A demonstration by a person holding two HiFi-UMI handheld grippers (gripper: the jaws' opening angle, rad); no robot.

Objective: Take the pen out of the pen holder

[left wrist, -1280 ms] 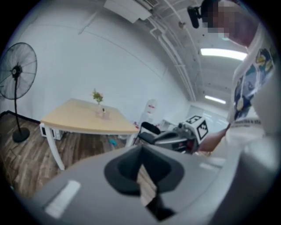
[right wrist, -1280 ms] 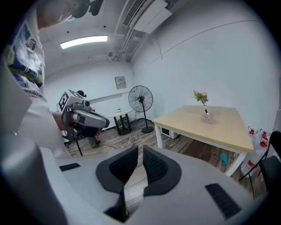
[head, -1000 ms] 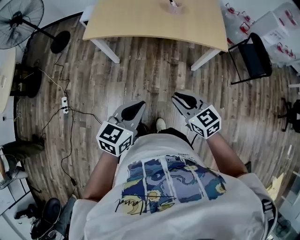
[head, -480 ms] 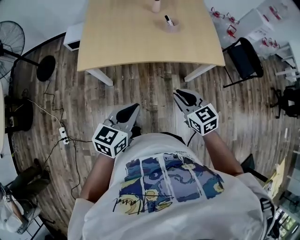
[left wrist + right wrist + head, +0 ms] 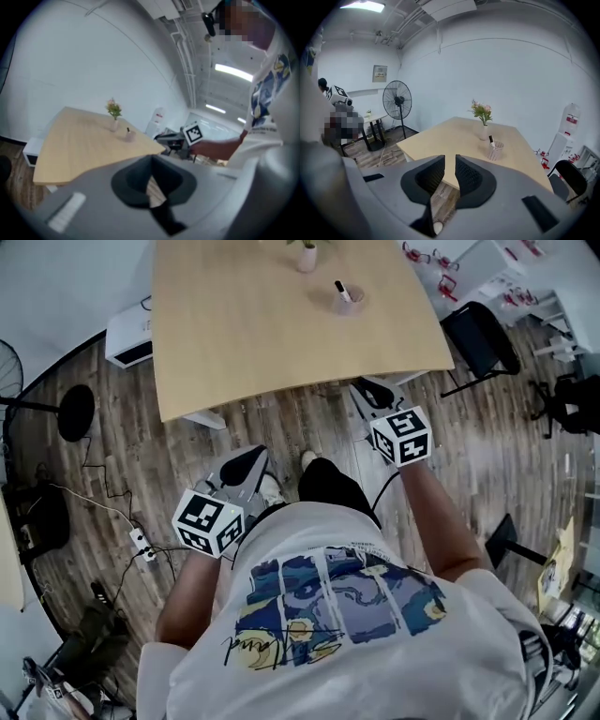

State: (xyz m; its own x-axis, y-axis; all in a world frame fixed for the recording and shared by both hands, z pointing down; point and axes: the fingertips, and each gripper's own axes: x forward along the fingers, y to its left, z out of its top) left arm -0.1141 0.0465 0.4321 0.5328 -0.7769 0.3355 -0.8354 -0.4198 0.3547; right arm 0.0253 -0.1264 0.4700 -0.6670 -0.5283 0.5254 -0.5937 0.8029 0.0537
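A pale mesh pen holder [image 5: 347, 300] with a dark pen [image 5: 340, 289] upright in it stands at the far side of the wooden table [image 5: 253, 324]. The right gripper view shows the holder [image 5: 495, 151] and pen [image 5: 491, 140] well beyond my jaws. My right gripper [image 5: 370, 390] hangs at the table's near edge; its jaws are opening, with only air between them [image 5: 450, 161]. My left gripper [image 5: 246, 465] is lower left over the floor, short of the table. Its tips [image 5: 151, 158] meet on nothing, and the holder [image 5: 130, 136] shows far off.
A small vase of flowers [image 5: 307, 257] stands just behind the holder. A black chair [image 5: 478, 338] is right of the table, a white box [image 5: 131, 334] left of it. A standing fan [image 5: 397, 101] and a power strip with cables [image 5: 141, 542] are on the left floor.
The person has walked toward the table, which has come nearer in view. Both grippers moved forward with them; the right one now reaches the table's near edge.
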